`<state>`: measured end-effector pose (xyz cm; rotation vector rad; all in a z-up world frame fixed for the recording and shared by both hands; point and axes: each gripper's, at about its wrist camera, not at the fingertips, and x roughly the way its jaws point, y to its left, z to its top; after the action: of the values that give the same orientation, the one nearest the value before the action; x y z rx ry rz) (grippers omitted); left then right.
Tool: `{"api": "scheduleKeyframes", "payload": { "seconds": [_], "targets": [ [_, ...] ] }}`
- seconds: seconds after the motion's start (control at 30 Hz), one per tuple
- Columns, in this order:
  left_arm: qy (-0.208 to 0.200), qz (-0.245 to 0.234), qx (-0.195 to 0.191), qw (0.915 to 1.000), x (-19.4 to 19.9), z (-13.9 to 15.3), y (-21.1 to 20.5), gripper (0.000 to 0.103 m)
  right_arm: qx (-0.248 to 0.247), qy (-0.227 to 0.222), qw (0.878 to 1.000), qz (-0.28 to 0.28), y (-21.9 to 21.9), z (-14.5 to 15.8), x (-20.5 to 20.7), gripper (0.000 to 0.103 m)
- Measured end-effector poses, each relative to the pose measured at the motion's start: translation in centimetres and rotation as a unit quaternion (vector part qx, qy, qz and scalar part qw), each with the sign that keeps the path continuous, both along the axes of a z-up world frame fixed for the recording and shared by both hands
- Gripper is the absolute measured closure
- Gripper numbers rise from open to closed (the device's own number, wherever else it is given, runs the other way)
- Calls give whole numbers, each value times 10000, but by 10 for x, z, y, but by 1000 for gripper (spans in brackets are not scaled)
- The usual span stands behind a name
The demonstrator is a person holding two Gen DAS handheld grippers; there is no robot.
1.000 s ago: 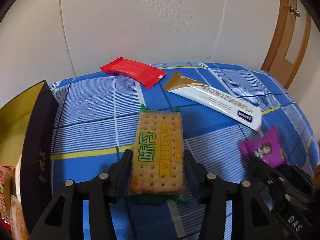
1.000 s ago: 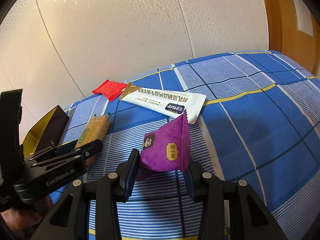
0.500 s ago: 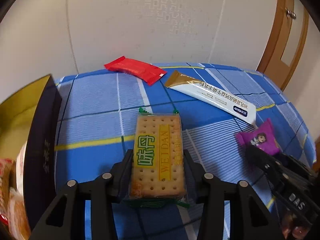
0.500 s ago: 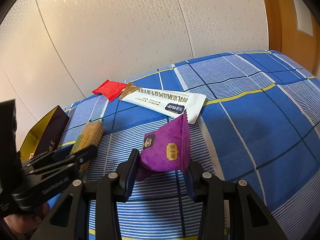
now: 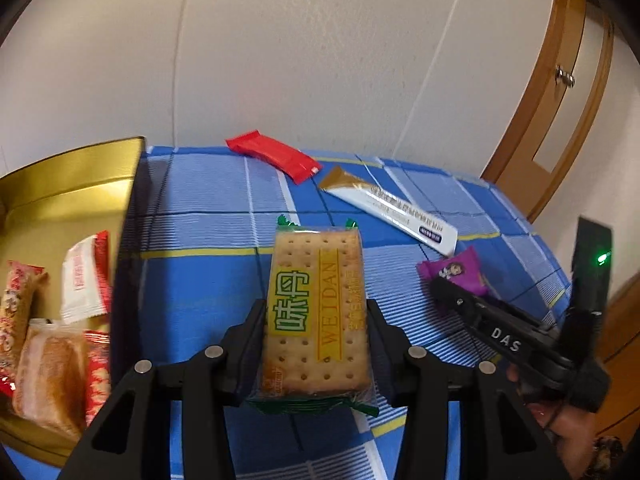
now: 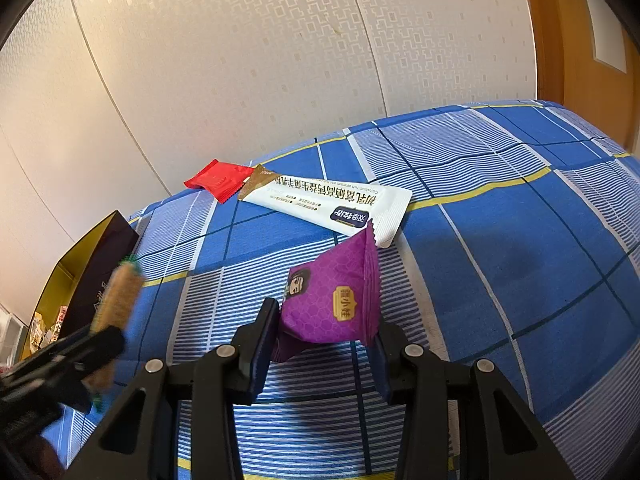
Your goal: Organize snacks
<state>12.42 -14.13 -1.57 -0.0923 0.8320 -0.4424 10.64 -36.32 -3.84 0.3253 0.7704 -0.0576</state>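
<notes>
My left gripper [image 5: 315, 314] is shut on a cracker pack [image 5: 320, 264] with a yellow and green label, holding it lengthwise above the blue checked cloth [image 5: 200, 272]. Just to its left stands a dark box with a gold lining [image 5: 72, 184], with several snack packs inside. In the right wrist view the cracker pack [image 6: 118, 296] hangs blurred beside the box [image 6: 104, 248]. My right gripper [image 6: 326, 322] is shut on a purple triangular packet [image 6: 332, 300] low over the cloth, both pads against its sides.
A red packet [image 5: 276, 156] and a long white sachet with a gold end [image 5: 392, 208] lie on the cloth near the wall. A wooden door [image 5: 560, 80] stands at the right. A person's hand [image 5: 560, 432] holds the right gripper.
The left gripper closed on the cracker pack, lifted it off the cloth and carried it left towards the box, whose inside now shows. The right gripper and purple packet have not moved.
</notes>
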Motion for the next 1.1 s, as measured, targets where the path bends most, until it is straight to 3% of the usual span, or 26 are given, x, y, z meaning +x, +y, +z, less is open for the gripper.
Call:
{"api": "scheduleKeyframes", "payload": {
  "seconds": [0.3,0.67,0.77,0.93,1.1],
  "targets": [
    [-236,303,-122,9992,-9,19,47,56,2,0,10000,-2,0,0,0,61],
    [-213,1261,-188,9916,9,30,123,56,0,3,10000,-4,0,0,0,61],
    [41,1488,-301,9884,21,24,141,56,3,2,10000,-4,0,0,0,61],
    [853,1631,-566,9813,47,0,164,56,2,3,10000,-5,0,0,0,61],
    [1118,1881,-430,9748,61,-12,176,56,3,4,10000,-6,0,0,0,61]
  ]
}}
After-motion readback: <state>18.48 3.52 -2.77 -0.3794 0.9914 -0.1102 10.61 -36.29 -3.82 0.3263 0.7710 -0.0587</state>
